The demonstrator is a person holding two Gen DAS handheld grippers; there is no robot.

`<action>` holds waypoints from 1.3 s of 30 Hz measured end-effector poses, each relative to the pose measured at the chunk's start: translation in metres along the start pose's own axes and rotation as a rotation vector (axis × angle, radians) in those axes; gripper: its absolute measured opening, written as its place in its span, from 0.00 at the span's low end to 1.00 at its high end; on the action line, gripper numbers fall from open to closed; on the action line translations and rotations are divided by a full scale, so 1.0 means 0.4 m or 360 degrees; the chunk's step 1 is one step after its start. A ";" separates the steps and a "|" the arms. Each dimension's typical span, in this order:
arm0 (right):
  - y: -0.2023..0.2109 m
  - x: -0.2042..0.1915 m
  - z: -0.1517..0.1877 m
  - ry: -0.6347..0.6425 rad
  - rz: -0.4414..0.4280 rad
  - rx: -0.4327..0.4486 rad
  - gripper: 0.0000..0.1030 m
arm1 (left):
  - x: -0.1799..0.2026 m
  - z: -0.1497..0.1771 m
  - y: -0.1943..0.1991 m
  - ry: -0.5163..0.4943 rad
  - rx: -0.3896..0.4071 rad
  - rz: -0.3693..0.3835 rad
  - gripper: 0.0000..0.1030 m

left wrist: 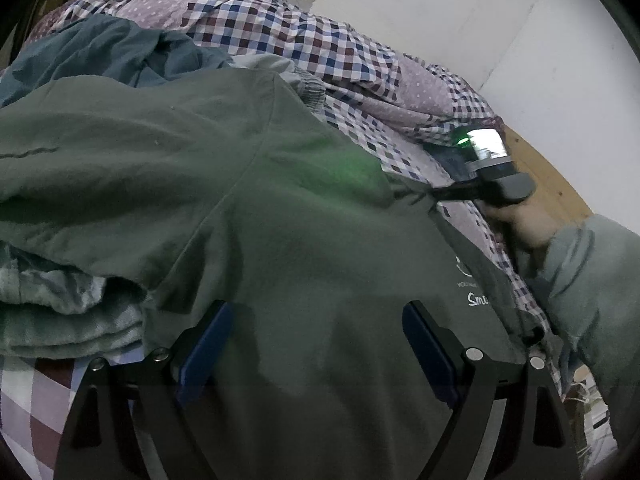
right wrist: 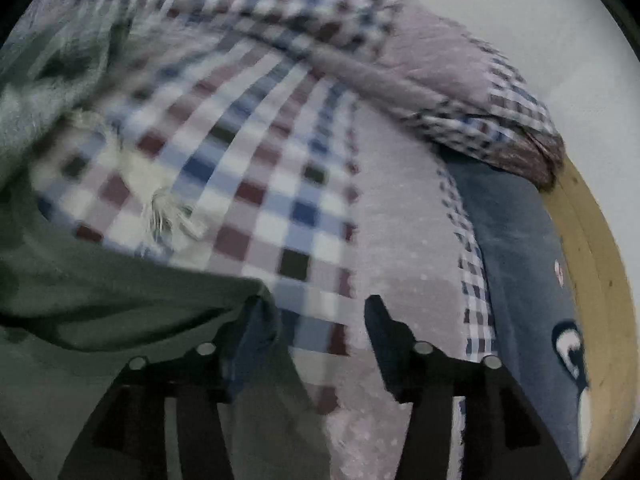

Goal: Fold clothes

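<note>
Two grippers are mine, one in each hand, both over a bed covered with a checked bedspread.

My left gripper has its jaws spread wide. The blue pads sit well apart, and the green T-shirt fills the whole gap between them. I cannot tell whether the pads press on the cloth or hang just above it. They pinch nothing.

My right gripper also has its jaws apart, though less widely. Its left pad touches the edge of the green T-shirt, where a point of cloth bunches against it. The right pad lies over bare bedspread. That view is blurred, so I cannot say whether any cloth is truly held.

Seen from the left wrist, my right hand, in a grey-green sleeve, holds that gripper at the shirt's far right edge.

The T-shirt is soft, matte knit, lying rumpled with shallow folds and a visible shoulder seam. Small white lettering sits near its right edge. It spreads across the bedspread's near half, lapping over a pale fleecy blanket at the bed's left edge. A teal garment lies crumpled beyond it.

The bedspread is woven in blue, maroon and white squares with dotted lilac panels. A white tasselled fringe lies on it. Along the bed's right edge run a dark blue printed sheet and a wooden frame.
</note>
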State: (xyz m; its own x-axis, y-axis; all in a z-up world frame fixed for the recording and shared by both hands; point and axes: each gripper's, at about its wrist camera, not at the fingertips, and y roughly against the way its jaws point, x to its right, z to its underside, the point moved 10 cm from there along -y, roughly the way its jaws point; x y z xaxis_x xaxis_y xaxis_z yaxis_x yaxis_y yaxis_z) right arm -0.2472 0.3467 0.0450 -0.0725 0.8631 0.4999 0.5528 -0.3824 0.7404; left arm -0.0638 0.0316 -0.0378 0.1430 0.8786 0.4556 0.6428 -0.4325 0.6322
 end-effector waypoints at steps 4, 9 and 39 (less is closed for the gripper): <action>0.111 0.130 0.051 -0.0178 -0.0037 0.0100 0.55 | 0.000 0.000 0.004 -0.0007 -0.0004 -0.0006 0.87; 0.259 0.307 0.209 -0.0455 -0.0031 0.0183 0.56 | 0.005 -0.002 0.016 -0.0018 0.0021 -0.0021 0.87; 0.187 0.646 1.101 -0.1758 -0.0273 0.0072 0.45 | 0.752 0.204 0.077 -0.0679 -0.0007 0.0357 0.87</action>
State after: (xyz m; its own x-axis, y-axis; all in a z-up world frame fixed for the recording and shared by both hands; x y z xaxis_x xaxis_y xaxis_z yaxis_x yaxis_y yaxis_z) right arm 0.1409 0.6865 0.0317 0.6139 0.7311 -0.2977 0.6378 -0.2370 0.7329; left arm 0.0603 0.2991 0.0676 0.5746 0.7677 0.2838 0.5578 -0.6210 0.5506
